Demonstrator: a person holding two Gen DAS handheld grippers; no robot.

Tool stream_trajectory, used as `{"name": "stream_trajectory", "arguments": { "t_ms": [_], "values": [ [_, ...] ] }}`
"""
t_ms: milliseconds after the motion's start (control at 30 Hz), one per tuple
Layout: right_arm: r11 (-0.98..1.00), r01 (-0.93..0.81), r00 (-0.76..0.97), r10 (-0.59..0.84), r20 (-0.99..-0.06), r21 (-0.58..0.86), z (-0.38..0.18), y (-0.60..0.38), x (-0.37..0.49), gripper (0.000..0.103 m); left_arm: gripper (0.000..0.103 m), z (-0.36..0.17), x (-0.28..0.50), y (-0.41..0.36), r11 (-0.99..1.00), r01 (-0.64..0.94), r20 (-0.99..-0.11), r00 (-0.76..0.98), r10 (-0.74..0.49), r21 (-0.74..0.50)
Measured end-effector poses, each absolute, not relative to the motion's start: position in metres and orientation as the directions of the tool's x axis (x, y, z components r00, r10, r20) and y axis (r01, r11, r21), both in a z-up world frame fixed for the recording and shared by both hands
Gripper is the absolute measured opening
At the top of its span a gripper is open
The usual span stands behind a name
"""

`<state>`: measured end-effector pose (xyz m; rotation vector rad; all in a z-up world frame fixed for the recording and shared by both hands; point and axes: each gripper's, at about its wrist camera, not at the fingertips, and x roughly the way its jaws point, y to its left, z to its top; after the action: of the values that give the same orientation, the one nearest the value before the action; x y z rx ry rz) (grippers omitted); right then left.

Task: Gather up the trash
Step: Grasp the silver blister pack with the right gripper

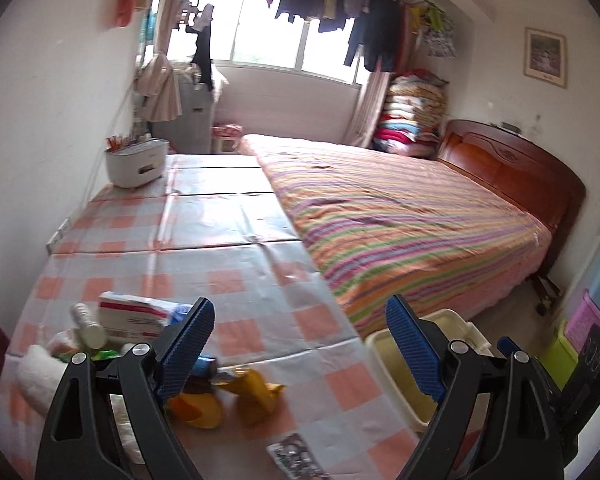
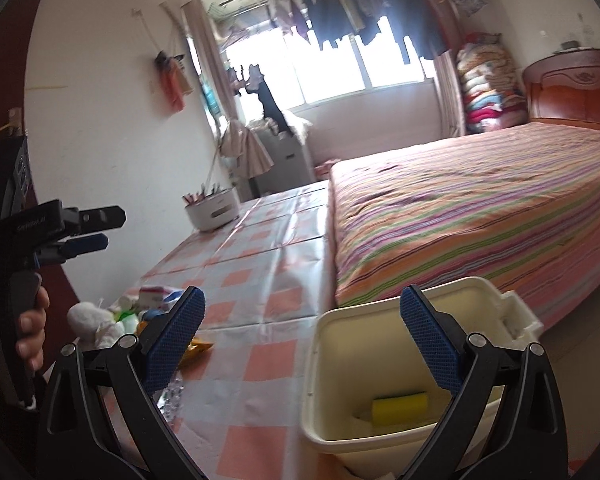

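My left gripper (image 1: 300, 344) stands spread wide with nothing between its blue pads; my right gripper (image 2: 304, 342) is spread and empty too. Just ahead of the left one's left finger, a crumpled yellow wrapper (image 1: 256, 394) lies on the checked tablecloth (image 1: 236, 240), long axis slanting away leftward. Below my right finger, the cream bin (image 2: 320, 364) holds a yellow sponge (image 2: 398, 402) lying crosswise.

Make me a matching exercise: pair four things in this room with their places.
1. yellow sponge
2. white round caddy
3. cream plastic bin
4. striped bedspread

A. far end of the checked table, by the wall
B. on the floor beside the table
C. inside the bin
D. on the bed

Pairs: 1-C, 2-A, 3-B, 4-D
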<state>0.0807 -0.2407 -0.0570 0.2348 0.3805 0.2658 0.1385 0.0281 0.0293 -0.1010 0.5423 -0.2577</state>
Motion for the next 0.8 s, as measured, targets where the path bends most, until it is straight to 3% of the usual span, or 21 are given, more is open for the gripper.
{"name": "stream_trajectory", "arguments": {
  "t_ms": [367, 800],
  "values": [
    [0.882, -0.359, 0.78, 0.463, -0.421, 0.305, -0.069, -0.19, 0.104, 0.097, 0.085, 0.025, 0.13, 0.116, 0.983, 0.008, -0.504, 0.858, -0.102, -0.185],
    [0.851, -0.46, 0.663, 0.52, -0.539, 0.254, -0.087, -0.147, 0.107, 0.097, 0.085, 0.004, 0.121, 0.181, 0.958, -0.157, -0.556, 0.831, -0.004, -0.242]
  ]
}}
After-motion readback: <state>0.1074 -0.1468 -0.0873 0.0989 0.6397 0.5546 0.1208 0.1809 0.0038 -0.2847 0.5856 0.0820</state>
